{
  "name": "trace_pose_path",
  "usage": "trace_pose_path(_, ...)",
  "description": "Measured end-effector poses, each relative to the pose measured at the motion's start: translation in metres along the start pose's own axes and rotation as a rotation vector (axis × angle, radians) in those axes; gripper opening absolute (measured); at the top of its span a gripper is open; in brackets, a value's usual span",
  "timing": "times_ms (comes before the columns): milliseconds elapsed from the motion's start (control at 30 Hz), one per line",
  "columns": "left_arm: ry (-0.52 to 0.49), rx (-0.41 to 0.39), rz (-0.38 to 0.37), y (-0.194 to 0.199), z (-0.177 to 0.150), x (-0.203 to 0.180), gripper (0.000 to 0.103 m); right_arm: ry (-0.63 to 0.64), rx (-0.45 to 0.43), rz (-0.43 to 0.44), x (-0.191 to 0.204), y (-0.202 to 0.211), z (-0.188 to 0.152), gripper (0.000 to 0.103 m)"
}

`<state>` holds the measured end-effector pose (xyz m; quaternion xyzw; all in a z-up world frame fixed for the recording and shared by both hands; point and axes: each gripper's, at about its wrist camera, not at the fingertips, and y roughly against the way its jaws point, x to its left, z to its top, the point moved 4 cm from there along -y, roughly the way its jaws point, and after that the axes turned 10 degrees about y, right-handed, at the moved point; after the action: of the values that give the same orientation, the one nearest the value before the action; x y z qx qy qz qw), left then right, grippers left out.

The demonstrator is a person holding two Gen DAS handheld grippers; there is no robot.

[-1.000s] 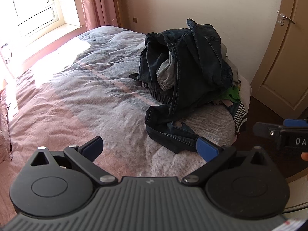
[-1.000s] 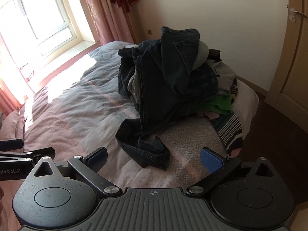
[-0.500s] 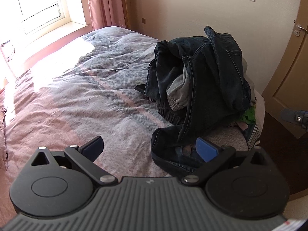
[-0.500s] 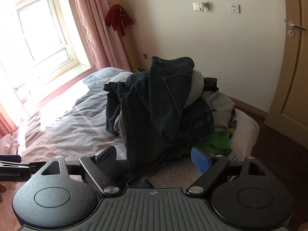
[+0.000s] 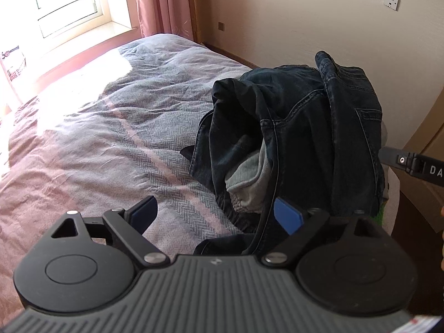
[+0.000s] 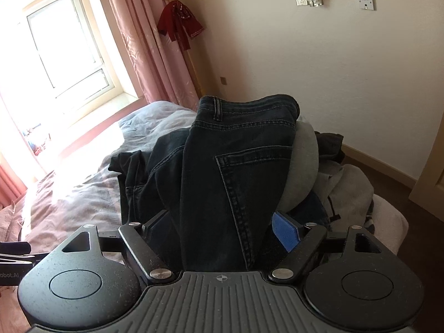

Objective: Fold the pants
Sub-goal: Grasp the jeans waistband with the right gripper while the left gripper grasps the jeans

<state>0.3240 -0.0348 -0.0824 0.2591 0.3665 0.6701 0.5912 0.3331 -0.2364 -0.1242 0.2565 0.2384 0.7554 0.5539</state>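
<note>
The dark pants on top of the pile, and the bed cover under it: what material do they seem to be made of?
The dark pants look like denim: matte, dark blue-black, with pale contrast stitching, a patch pocket and belt loop. The bed cover seems a soft woven fabric, probably cotton, with a herringbone weave and wrinkles.

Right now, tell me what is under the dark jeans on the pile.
Under the dark jeans lie grey garments, one with a ribbed cuff. Anything deeper is covered.

The dark jeans (image 6: 230,183) hide most of the clothes pile (image 6: 347,191) beneath them.
</note>
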Motion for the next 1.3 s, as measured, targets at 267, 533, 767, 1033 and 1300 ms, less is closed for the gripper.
trace_pose_path(267,0.012,0.026,0.0,-0.048,0.025,-0.019,0.084,-0.067,0.034,0.062,-0.029,-0.062,0.0,0.075)
trace_pose_path(533,0.024,0.057,-0.088,-0.089,0.042,-0.034,0.074,-0.131,-0.03,0.125,-0.047,-0.055,0.021,0.001)
trace_pose_path(767,0.101,0.058,-0.26,-0.112,0.062,-0.048,0.07,-0.144,-0.158,0.116,-0.06,-0.035,0.052,0.001)
trace_pose_path(1033,0.222,0.108,-0.45,-0.136,0.072,-0.051,0.026,-0.233,-0.158,0.12,-0.067,-0.037,0.054,0.001)
trace_pose_path(1300,0.261,-0.128,-0.465,-0.059,0.091,-0.009,0.006,-0.094,-0.33,0.211,-0.022,0.016,0.091,0.001)
